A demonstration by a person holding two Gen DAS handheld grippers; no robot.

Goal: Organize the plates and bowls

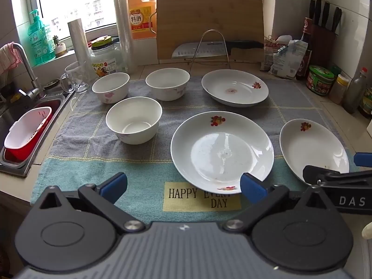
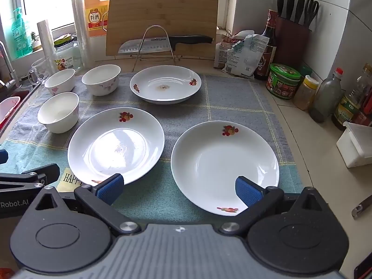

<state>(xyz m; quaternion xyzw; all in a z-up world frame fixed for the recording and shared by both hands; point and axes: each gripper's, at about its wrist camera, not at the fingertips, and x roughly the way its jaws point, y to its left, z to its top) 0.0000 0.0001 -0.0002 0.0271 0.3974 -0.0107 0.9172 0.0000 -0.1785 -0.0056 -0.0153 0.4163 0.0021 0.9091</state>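
Three white flowered plates lie apart on a grey-blue towel: a middle plate, a right plate and a far plate. Three white bowls stand upright at the left: a near bowl, a far-left bowl and a far bowl. My left gripper is open and empty above the towel's near edge. My right gripper is open and empty, its right finger over the right plate's near rim.
A wire rack, knife and cutting board stand behind the towel. A sink with a red-and-white basket is at the left. Jars, bottles and a knife block line the right wall. A white box sits at the right.
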